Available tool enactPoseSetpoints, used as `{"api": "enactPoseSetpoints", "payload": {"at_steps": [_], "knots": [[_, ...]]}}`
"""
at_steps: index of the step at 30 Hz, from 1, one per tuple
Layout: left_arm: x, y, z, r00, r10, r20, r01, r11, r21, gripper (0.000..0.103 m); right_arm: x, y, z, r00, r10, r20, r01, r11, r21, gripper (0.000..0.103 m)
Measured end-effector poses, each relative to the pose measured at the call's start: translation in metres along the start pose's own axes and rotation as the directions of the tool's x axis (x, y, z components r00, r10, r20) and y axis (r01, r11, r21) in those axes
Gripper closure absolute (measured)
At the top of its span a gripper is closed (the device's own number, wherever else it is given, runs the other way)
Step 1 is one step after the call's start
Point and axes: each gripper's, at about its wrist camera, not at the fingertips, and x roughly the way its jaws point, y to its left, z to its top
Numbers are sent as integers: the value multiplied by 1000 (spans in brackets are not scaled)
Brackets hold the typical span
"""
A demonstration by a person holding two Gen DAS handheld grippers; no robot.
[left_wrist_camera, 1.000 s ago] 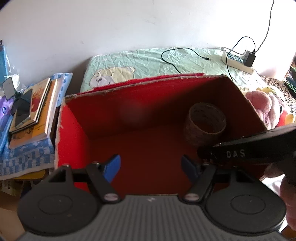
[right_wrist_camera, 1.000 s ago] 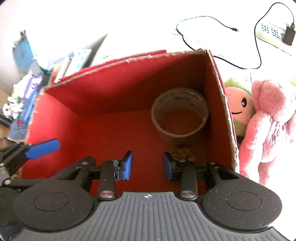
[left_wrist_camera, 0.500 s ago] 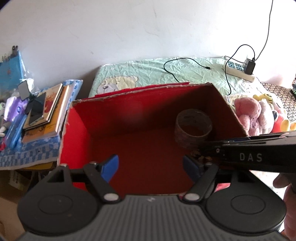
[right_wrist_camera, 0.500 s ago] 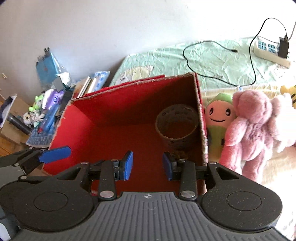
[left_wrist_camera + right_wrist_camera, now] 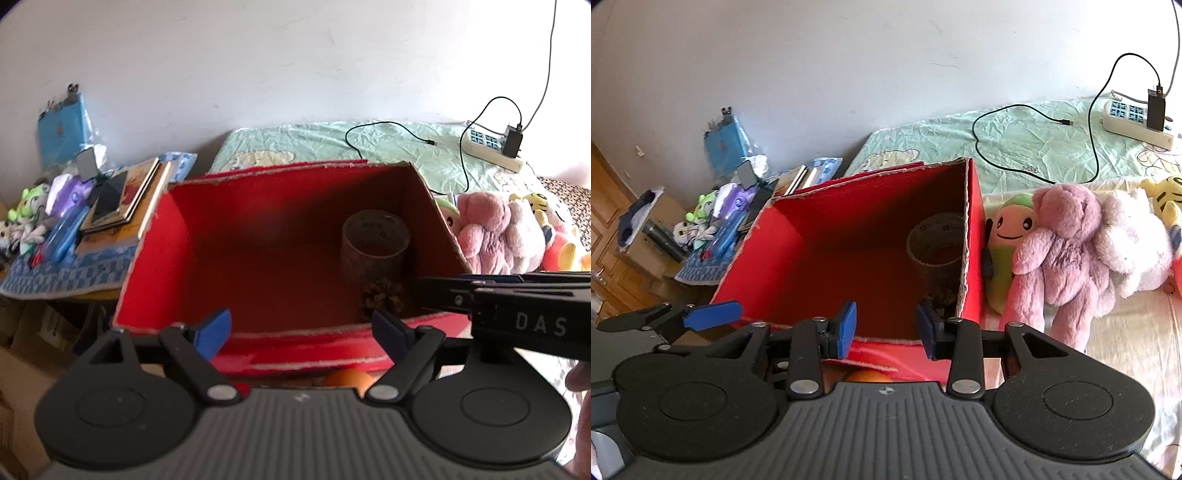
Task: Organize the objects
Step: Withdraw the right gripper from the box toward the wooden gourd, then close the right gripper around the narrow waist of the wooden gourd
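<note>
"DAS" reads on the right gripper [image 5: 517,295]; both it and the left gripper [image 5: 301,328] are empty, jaws apart, pulled back from the red box [image 5: 155,266] holding tape roll [image 5: 375,243] and pinecone [image 5: 384,297]

Red box [image 5: 155,258], brown tape roll [image 5: 375,243], pink plush toy [image 5: 1060,254], mint-green sheet [image 5: 1008,147].

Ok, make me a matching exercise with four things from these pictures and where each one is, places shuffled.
Things:
1. tape roll
2. pine cone
3. pink plush
4. power strip

Places:
A. on the green sheet by the wall
B. on the bed just outside the box's right wall
C. standing in the box's far right corner
D. on the box floor, in front of the roll

Pairs: 1-C, 2-D, 3-B, 4-A
</note>
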Motion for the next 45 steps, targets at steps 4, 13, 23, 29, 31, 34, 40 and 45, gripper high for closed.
{"api": "enactPoseSetpoints", "payload": {"at_steps": [4, 13, 23, 29, 31, 34, 40, 45], "knots": [[-4, -9, -10, 1000, 20, -11, -20, 1000, -22, 17, -7, -2, -8, 1000, 23, 1, -23, 1000, -10, 64], [3, -30, -31, 996, 36, -78, -38, 999, -26, 16, -11, -12, -29, 999, 48, -27, -48, 999, 3, 64], [19, -28, -67, 988, -1, -154, -2, 1000, -17, 14, 7, -30, -64, 993, 47, -109, -37, 995, 95, 64], [18, -13, -86, 985, -69, -159, 64, 997, -36, 20, 18, -36, -79, 986, 57, -155, -33, 988, 154, 64], [17, -12, -90, 984, -85, -153, 83, 996, -25, 22, 20, -37, -82, 985, 62, -162, -36, 986, 162, 64], [16, -11, -93, 982, -122, -142, 123, 992, -4, 29, 24, -34, -84, 983, 67, -171, -37, 985, 169, 64], [17, -5, -99, 970, -204, -133, 209, 977, 28, 36, 31, -31, -88, 978, 79, -191, -42, 981, 191, 64], [21, 4, -104, 957, -249, -152, 256, 966, 26, 37, 35, -30, -88, 977, 93, -192, -51, 976, 213, 64]]}}
